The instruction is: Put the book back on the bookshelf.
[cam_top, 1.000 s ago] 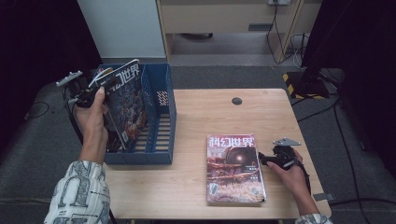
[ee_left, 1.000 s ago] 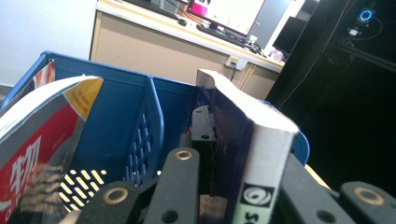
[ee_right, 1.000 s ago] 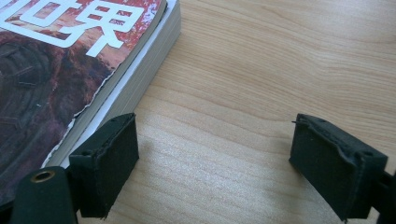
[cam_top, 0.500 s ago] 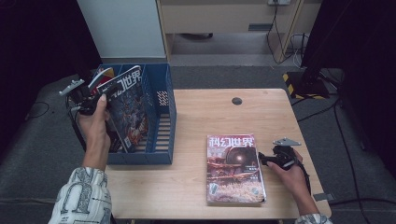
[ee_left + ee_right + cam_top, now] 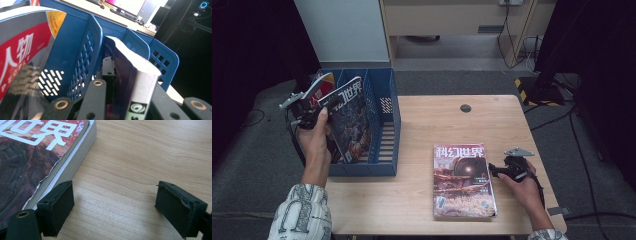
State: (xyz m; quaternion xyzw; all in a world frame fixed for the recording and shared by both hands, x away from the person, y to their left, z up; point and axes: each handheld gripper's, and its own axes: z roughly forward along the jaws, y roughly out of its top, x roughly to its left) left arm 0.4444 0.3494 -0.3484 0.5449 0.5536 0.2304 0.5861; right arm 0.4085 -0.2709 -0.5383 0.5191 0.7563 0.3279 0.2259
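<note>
- The left claw (image 5: 319, 107) is clamped tight on the top edge of a dark magazine (image 5: 352, 120). It holds the magazine upright, so that it can slide down into a slot.
- This magazine stands partly inside the middle compartment of the blue file rack (image 5: 384, 167), at the left end of the desk (image 5: 422, 130).
- A red magazine (image 5: 323, 86) already leans in the next compartment.
- The right claw (image 5: 494, 170) rests low on the desk with jaws wide apart and nothing between them.
- It waits just beside the stack of magazines (image 5: 462, 180), I think ready for the next 1.
</note>
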